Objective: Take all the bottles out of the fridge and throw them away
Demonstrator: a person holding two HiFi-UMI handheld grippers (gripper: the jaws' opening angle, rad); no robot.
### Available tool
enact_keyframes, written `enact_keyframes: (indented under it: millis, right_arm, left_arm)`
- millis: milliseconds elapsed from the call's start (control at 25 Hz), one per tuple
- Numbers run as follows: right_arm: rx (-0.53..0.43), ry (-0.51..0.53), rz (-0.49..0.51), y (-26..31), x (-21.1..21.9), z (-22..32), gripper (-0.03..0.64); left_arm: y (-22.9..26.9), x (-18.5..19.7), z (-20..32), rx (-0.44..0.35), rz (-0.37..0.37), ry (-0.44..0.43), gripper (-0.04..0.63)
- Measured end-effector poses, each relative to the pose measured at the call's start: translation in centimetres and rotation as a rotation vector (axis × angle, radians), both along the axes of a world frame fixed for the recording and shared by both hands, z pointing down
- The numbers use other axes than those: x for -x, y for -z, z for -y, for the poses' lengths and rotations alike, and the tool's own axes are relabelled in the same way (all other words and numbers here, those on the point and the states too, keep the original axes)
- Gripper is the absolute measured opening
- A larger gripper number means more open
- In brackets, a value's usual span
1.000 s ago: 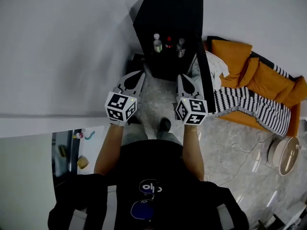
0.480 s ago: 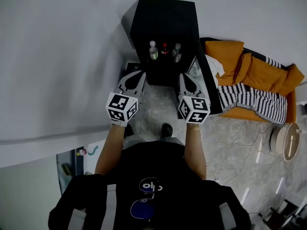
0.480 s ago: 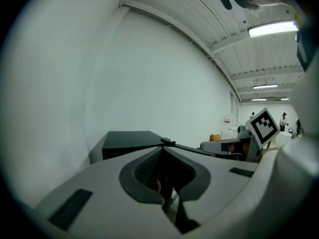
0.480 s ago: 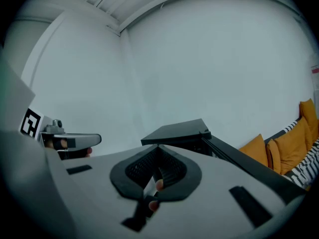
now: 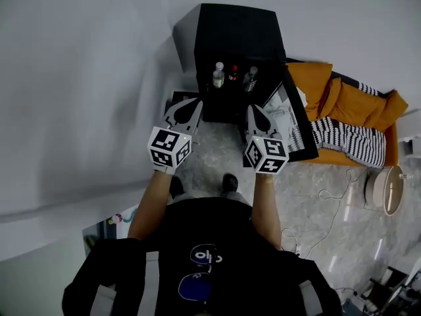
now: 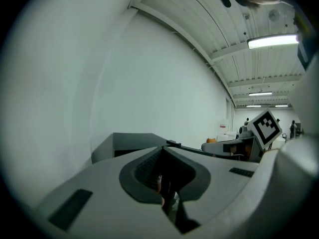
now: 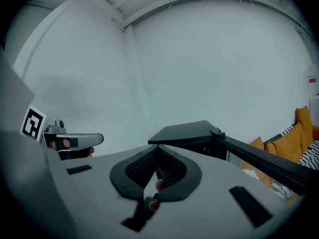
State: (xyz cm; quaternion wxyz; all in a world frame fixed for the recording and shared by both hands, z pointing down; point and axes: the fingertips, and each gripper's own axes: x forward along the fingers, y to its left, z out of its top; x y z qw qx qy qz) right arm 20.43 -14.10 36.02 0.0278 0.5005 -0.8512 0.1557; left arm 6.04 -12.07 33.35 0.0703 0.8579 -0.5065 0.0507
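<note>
A small black fridge (image 5: pixel 237 28) stands against the wall with its door (image 5: pixel 296 120) swung open to the right. On its shelf stand three bottles: a clear one (image 5: pixel 218 75), a dark one with a red cap (image 5: pixel 234 73) and another clear one (image 5: pixel 250 79). My left gripper (image 5: pixel 193 103) is shut and empty just short of the fridge's lower left front. My right gripper (image 5: pixel 253 108) is shut and empty in front of the opening, beside the door. In the right gripper view the jaws (image 7: pixel 158 147) meet and point level at the fridge (image 7: pixel 194 132); the left gripper (image 6: pixel 164 148) shows the same.
A white wall runs along the left. Right of the fridge door is an orange sofa (image 5: pixel 355 104) with a black-and-white striped blanket (image 5: pixel 348 140). A round pale object (image 5: pixel 385 189) and a loose cable (image 5: pixel 329 203) lie on the marble floor at the right.
Both grippers have moved forward toward the fridge, still shut and side by side. The fridge front now lies right at their tips.
</note>
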Motion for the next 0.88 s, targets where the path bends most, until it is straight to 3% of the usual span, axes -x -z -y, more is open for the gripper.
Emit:
enact_keyframes:
  millis: [480,880]
  right_arm:
    - [0.018,-0.022,-0.047,-0.8,1.3,-1.8,0.005]
    - [0.057,-0.024,-0.083,-5.6,0.7,-1.1,0.005]
  left_arm:
    - [-1.3,1.7,-1.4,0.001,0.013,-0.015,0.000]
    - [-4.6,2.7,-1.1,0.013,0.047,0.011,0.000]
